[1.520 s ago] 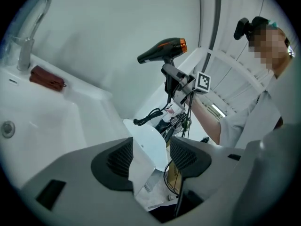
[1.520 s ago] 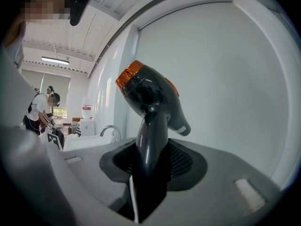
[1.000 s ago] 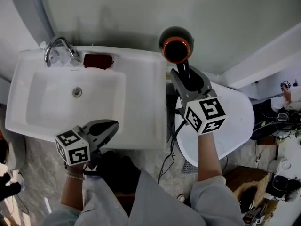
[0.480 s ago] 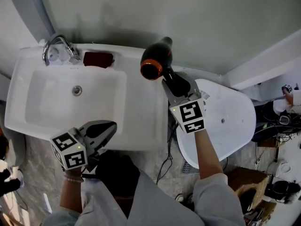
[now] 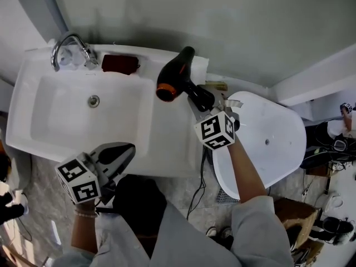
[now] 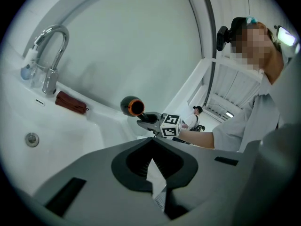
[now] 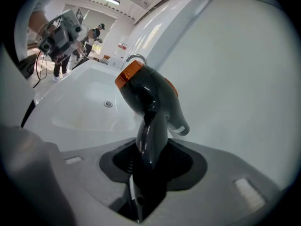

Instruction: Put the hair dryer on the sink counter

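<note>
White sink counter (image 5: 172,141) with chrome faucet (image 5: 84,53) and dark red pouch (image 5: 119,64) along its back edge

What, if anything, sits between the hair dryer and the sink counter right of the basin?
Nothing visible. The right gripper holds the hair dryer by its handle over bare sink counter right of the basin. The dark red item lies further left, by the faucet, out of the path.

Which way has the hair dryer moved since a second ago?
Yes: leftward. The hair dryer, in the right gripper, went from past the right edge of the sink counter to over it, nearer the faucet.
</note>
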The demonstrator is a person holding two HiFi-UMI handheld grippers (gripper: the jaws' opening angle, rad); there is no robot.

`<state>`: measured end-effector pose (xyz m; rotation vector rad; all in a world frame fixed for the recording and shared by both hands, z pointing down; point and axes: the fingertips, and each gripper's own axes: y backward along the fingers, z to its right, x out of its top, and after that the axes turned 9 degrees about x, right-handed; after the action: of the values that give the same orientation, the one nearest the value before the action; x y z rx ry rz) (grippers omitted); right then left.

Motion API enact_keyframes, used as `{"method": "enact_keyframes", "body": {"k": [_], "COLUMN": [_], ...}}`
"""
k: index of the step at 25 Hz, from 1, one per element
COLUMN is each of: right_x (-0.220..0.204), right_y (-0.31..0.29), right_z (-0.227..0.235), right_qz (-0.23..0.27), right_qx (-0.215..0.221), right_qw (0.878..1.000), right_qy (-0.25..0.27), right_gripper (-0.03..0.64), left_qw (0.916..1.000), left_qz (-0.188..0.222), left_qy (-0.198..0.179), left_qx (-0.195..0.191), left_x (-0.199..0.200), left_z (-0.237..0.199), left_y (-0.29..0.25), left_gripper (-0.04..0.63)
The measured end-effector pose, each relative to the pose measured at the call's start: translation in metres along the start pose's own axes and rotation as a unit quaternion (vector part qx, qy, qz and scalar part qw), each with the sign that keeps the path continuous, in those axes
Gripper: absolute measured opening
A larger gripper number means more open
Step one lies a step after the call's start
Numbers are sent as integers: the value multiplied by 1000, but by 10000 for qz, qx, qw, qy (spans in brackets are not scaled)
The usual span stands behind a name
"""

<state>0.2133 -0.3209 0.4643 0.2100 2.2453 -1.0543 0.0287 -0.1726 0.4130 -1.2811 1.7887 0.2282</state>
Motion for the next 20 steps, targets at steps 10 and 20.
{"method": "enact_keyframes", "body": {"k": [10, 20], "right_x": [-30, -64], "right_y": [-32, -60], "right_z": [-17, -26], "right_qz": [-262, -677], "right_qx": [523, 764], "right_qw": [9951, 9818], "right_qy": [801, 1600], "right_gripper": [152, 152], "left_qw": [9997, 9987], "left_qz": [60, 51], "left_qy": [133, 293], "left_qx": [196, 420], "left_x": [-7, -14], "left_z": [-6, -20], "left_y": [9, 15], "left_gripper": [5, 5]}}
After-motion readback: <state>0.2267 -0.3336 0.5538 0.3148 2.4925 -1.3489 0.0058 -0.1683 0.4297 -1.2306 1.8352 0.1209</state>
